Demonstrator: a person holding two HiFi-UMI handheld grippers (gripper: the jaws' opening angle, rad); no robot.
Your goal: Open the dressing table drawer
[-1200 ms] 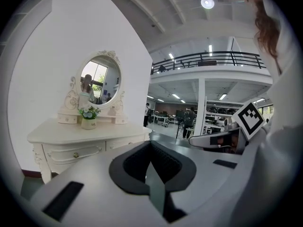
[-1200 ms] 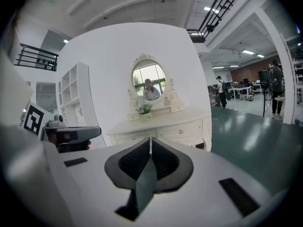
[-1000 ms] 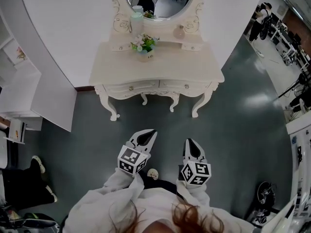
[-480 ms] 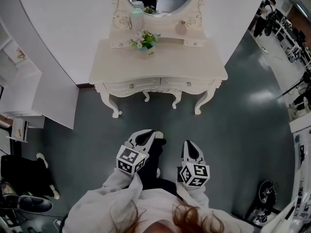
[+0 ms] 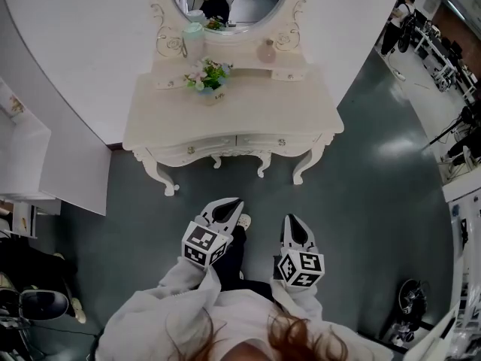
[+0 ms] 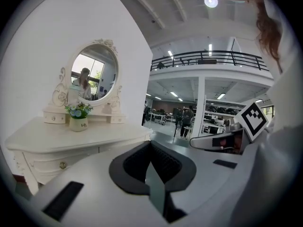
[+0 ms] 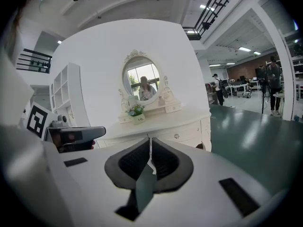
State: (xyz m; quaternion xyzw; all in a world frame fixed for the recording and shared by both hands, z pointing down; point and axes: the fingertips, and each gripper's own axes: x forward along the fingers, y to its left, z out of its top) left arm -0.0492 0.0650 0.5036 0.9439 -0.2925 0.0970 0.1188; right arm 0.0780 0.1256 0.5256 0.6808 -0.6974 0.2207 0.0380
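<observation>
Two drawers [image 5: 195,150] sit side by side in the front of the dressing table [image 5: 248,107], both closed flush under its curved front edge.

In the head view the table stands against the white wall [image 5: 83,43], straight ahead of you. A band of bare dark floor [image 5: 353,201] lies between its legs and your grippers. The left gripper [image 5: 233,201] and the right gripper [image 5: 291,218] point at the table, near each other and well apart from the drawers. A white shelf unit [image 5: 37,156] crowds the table's left corner, while the floor past the right corner runs open.

In the left gripper view you have the jaws pressed together with nothing between them. The table lies to the left of the tips, and its front edge sweeps in toward the middle. The right gripper is just beside you on the right, with the open hall beyond it.

In the right gripper view your jaws are clenched, also on nothing. The table is ahead, with a drawer knob [image 7: 176,136] just above and right of the tips. Right of the table's corner the green floor is free.
</observation>
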